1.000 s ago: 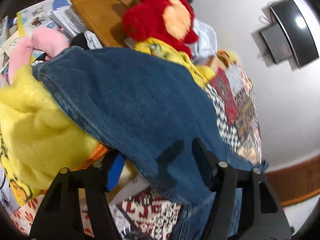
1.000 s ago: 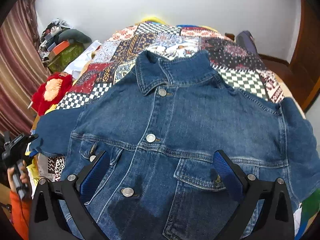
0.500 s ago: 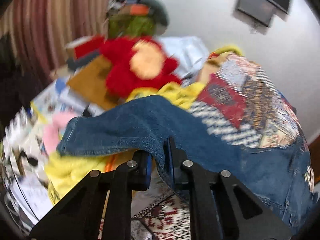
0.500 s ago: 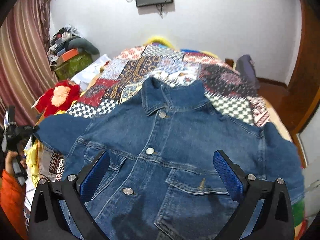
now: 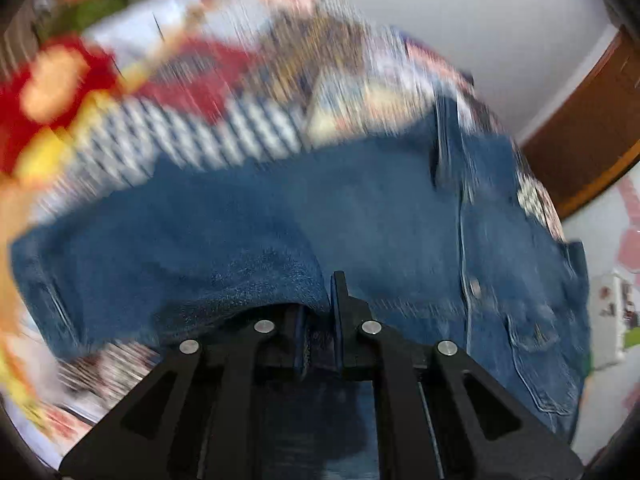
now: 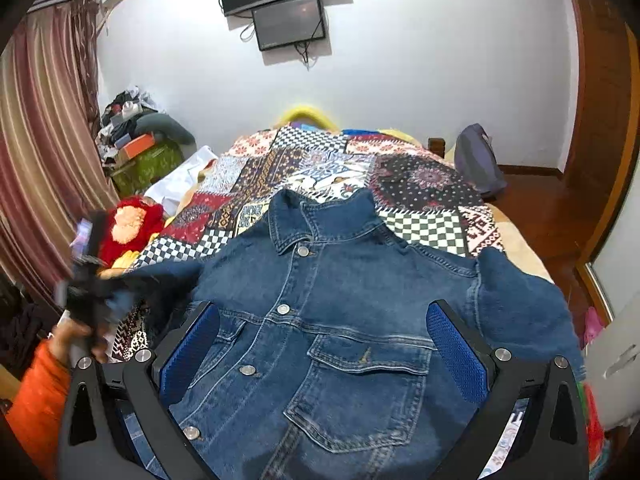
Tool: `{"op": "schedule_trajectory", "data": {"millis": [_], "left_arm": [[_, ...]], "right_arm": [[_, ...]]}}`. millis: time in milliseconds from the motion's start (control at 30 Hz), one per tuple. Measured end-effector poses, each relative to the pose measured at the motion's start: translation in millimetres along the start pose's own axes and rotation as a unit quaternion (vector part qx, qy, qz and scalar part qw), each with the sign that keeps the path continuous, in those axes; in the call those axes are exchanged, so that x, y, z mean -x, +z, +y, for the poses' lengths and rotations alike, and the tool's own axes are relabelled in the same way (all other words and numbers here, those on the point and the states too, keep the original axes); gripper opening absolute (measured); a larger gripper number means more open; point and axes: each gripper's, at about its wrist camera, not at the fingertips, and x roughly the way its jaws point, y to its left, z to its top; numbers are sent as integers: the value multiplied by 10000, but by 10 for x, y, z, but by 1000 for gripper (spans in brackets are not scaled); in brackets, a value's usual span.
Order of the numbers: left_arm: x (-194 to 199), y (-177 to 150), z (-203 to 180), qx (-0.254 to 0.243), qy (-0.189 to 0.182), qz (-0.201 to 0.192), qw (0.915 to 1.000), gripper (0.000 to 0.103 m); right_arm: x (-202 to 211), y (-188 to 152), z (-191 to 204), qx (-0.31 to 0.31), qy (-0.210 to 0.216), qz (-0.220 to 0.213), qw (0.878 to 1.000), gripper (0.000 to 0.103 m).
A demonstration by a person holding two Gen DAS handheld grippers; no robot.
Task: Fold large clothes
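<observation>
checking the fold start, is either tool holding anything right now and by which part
The left tool is shut on the denim jacket, pinching the sleeve fabric on that side. The right tool is open above the jacket front and holds nothing.

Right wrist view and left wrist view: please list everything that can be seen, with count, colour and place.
denim jacket: one, blue, buttoned, front up on the bed
patchwork quilt: one, many colours, covering the bed
plush toy: one, red, left edge of the bed
screens: two, black, on the white wall
curtain: one, striped, far left
bag: one, grey, right of the bed
left tongs: black, shut on the jacket's sleeve
right tongs: black with blue pads, open above the jacket
sleeve: orange, lower left
</observation>
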Motion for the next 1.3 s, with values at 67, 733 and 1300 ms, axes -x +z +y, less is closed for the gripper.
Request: {"op": "schedule_trajectory", "data": {"millis": [67, 733, 1300], "left_arm": [[-171, -101, -41, 86, -8, 250, 9996, 13], [697, -773, 1571, 2342, -576, -532, 9690, 81], [40, -691, 2171, 3565, -1018, -751, 9257, 78]], "right_arm": [[71, -14, -46, 9, -49, -32, 10000, 103], [-16, 13, -12, 495, -823, -124, 9953, 103], [-561, -61, 374, 1082, -871, 444, 9893, 103]]}}
